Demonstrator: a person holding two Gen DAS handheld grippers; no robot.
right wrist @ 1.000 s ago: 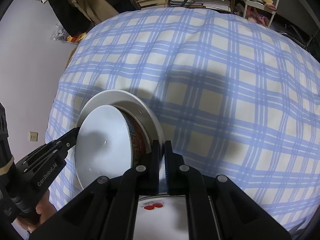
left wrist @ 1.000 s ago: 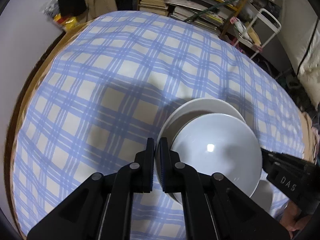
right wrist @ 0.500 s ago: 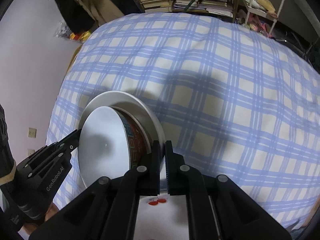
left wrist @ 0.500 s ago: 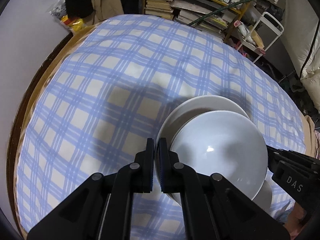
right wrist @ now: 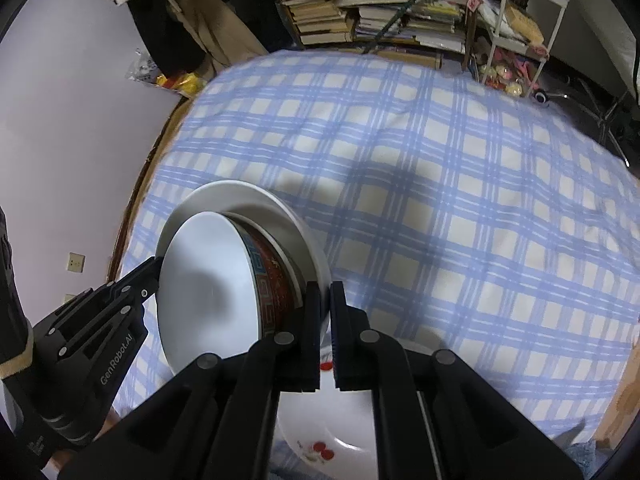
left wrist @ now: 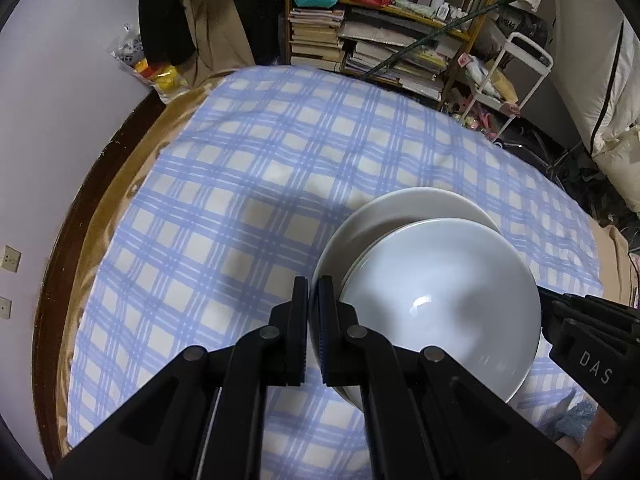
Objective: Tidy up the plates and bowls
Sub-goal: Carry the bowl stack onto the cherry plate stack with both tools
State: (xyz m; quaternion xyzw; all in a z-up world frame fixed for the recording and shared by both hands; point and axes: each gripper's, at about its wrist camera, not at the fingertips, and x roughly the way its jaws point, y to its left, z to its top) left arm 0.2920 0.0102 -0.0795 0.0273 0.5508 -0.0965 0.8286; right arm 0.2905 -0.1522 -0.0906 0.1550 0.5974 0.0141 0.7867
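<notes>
A white plate [left wrist: 404, 208] carries a bowl [left wrist: 440, 300] that is white inside and has a red patterned outside [right wrist: 274, 280]. Both hang in the air above the blue checked cloth [left wrist: 248, 184]. My left gripper [left wrist: 314, 292] is shut on the plate's left rim. At the opposite rim my right gripper [right wrist: 325, 294] is shut on the same plate [right wrist: 256, 204]. Each gripper shows in the other's view: the right one [left wrist: 580, 332] and the left one [right wrist: 148, 276]. Under the right gripper lies another white plate with red marks [right wrist: 332, 440], partly hidden.
The checked cloth covers a wide surface with a brown wooden edge [left wrist: 80, 216] along the pale wall. Shelves stacked with books [left wrist: 360, 40] and a white cart [left wrist: 516, 76] stand beyond the far edge. A dark sleeve [right wrist: 12, 280] shows at the left.
Both grippers have risen with the plate and bowl. The cloth now looks farther below, and more of the room shows. Neither grip has altered.
</notes>
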